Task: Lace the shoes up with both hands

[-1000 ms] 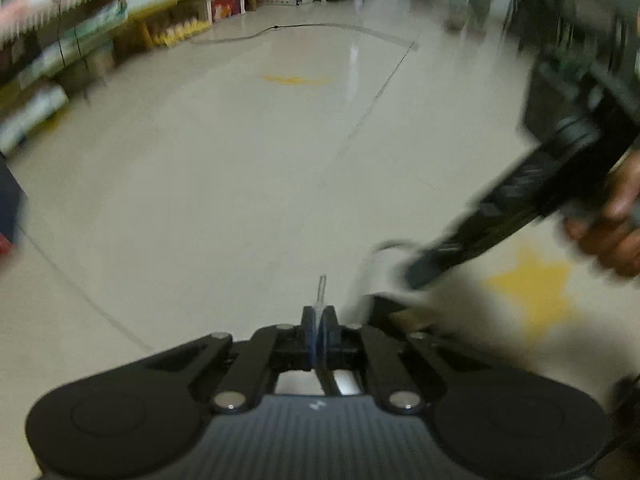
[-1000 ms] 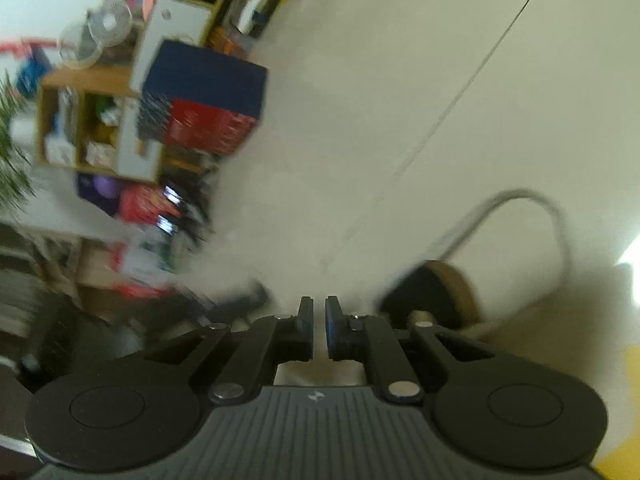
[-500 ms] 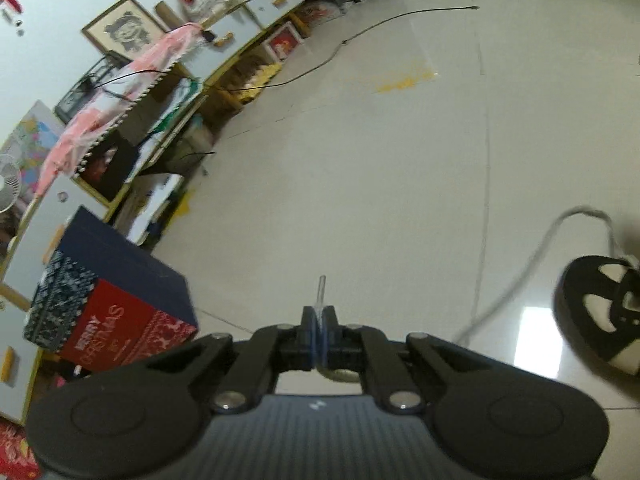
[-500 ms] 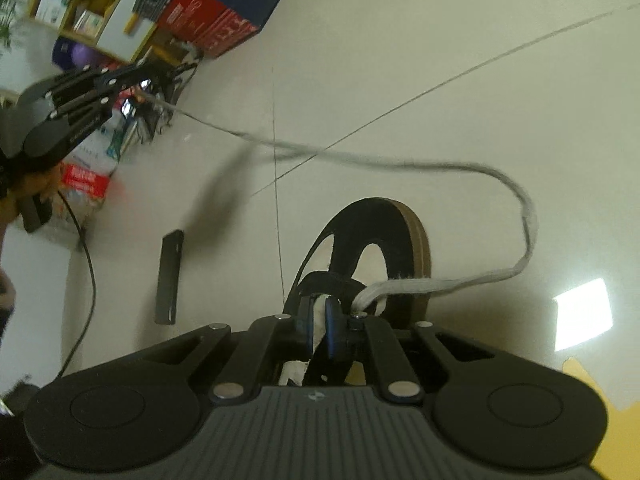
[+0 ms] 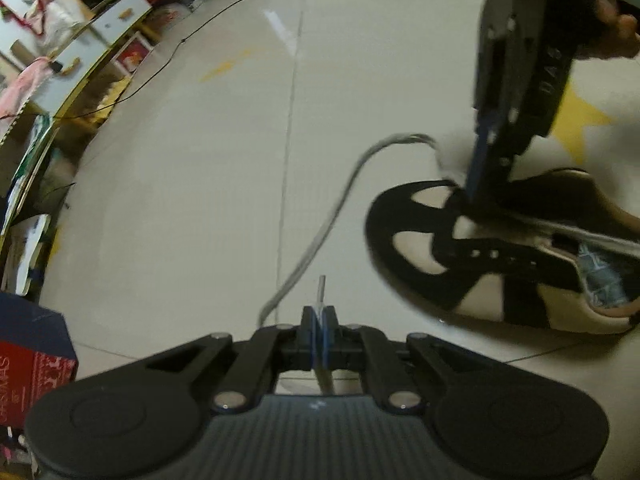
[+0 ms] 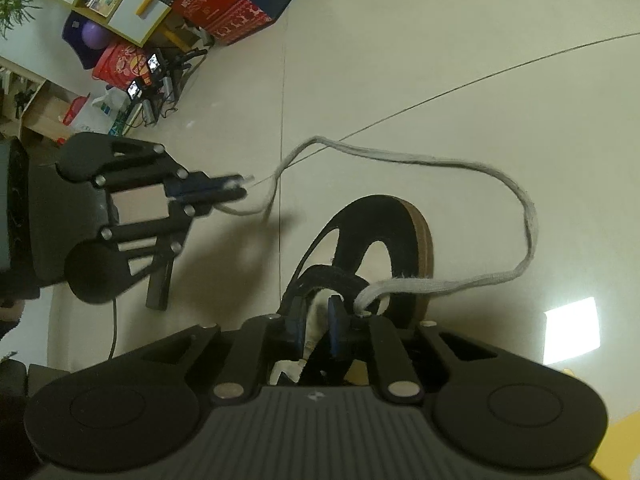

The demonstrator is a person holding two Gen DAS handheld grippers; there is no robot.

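Observation:
A black and cream shoe (image 5: 460,248) lies on the pale tiled floor, toe to the left in the left wrist view. Its grey lace (image 5: 326,226) runs from the eyelets in a slack loop to my left gripper (image 5: 319,314), which is shut on the lace's stiff tip. My right gripper (image 5: 468,194) points down onto the shoe's throat. In the right wrist view the right gripper (image 6: 317,320) has its jaws opening, with the white tongue between them. The lace (image 6: 528,216) comes out beside its right finger and arcs over to the left gripper (image 6: 240,188), left of the shoe (image 6: 404,232).
A red and navy Christmas box (image 6: 228,4) and cluttered shelves (image 6: 100,0) line the floor's far edge. A flat black object (image 6: 158,280) lies on the floor by the left gripper. A thin cable (image 5: 160,64) crosses the tiles. A hand (image 5: 612,20) holds the right gripper above a yellow star mark (image 5: 576,120).
The left gripper, still shut on the lace tip, swung down and in toward the shoe, and the lace slackened into a loop. The right gripper's jaws widened slightly over the tongue.

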